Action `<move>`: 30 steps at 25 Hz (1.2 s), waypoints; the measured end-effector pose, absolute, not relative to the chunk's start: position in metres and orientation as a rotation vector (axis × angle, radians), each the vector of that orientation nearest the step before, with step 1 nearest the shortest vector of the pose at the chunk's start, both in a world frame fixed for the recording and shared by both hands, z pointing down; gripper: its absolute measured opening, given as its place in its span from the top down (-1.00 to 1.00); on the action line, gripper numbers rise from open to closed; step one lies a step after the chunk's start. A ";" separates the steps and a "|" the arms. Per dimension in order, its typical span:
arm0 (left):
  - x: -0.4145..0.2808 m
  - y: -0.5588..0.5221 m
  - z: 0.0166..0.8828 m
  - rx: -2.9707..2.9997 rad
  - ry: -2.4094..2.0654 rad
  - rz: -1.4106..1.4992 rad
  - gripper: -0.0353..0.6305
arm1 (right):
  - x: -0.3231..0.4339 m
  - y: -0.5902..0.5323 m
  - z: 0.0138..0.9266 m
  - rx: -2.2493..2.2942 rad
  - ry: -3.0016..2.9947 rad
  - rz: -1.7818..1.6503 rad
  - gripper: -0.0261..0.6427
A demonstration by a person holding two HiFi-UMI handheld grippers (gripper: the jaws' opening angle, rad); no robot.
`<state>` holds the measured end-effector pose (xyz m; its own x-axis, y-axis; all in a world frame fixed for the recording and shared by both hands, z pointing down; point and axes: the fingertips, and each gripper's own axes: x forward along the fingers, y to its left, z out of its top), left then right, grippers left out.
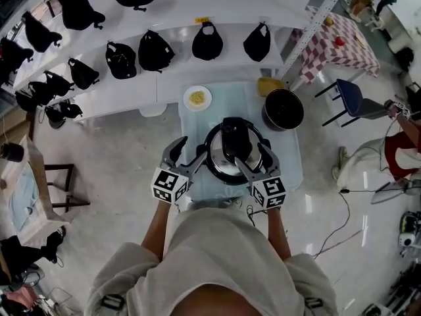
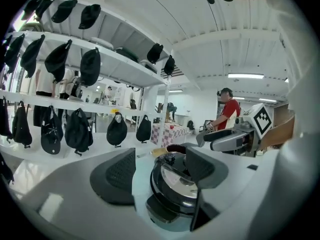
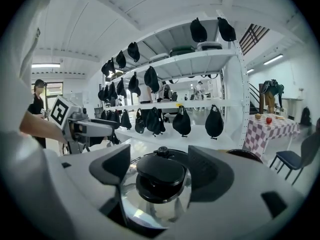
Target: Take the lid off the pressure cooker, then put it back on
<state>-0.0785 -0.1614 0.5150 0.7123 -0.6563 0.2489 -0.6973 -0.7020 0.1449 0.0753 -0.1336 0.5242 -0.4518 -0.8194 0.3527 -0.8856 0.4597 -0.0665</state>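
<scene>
The pressure cooker (image 1: 227, 158) stands on the table with its shiny lid (image 3: 131, 194) on and a black handle (image 3: 161, 176) across the top. My right gripper (image 1: 255, 158) hovers over the lid, open, its jaws straddling the handle with a gap on each side. At the cooker's left rim my left gripper (image 1: 189, 155) is open too, and the cooker (image 2: 172, 184) shows between its pads, nothing gripped. The right gripper (image 2: 235, 139) shows in the left gripper view and the left gripper (image 3: 82, 129) in the right gripper view.
A light blue cloth covers the small table (image 1: 197, 120). Behind the cooker are a black pot (image 1: 283, 109), a white plate of yellow food (image 1: 197, 98) and a yellow object (image 1: 270, 85). White shelves with several black bags (image 1: 155, 50) stand beyond. A blue chair (image 1: 348, 97) is at right.
</scene>
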 end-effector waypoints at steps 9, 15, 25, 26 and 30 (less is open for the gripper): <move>-0.096 -0.177 0.521 2.683 -1.051 0.250 0.00 | 0.058 -0.136 0.530 1.383 -2.390 0.308 -0.10; -0.088 -0.182 0.513 2.665 -1.119 0.236 0.00 | 0.058 -0.144 0.539 1.216 -2.399 0.276 -0.10; -0.082 -0.185 0.518 2.624 -1.165 0.201 0.00 | 0.052 -0.135 0.562 0.759 -2.279 0.101 -0.10; -0.081 -0.186 0.518 2.625 -1.163 0.199 0.00 | 0.053 -0.136 0.562 0.726 -2.261 0.070 -0.10; -0.080 -0.186 0.517 2.630 -1.164 0.201 0.00 | 0.054 -0.132 0.569 0.594 -2.203 -0.014 -0.10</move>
<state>-0.0800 -0.1863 0.5173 0.6698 -0.7065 0.2285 -0.7422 -0.6462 0.1779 0.0539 -0.1319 0.5692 -0.5403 -0.4201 0.7292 -0.4104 0.8880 0.2075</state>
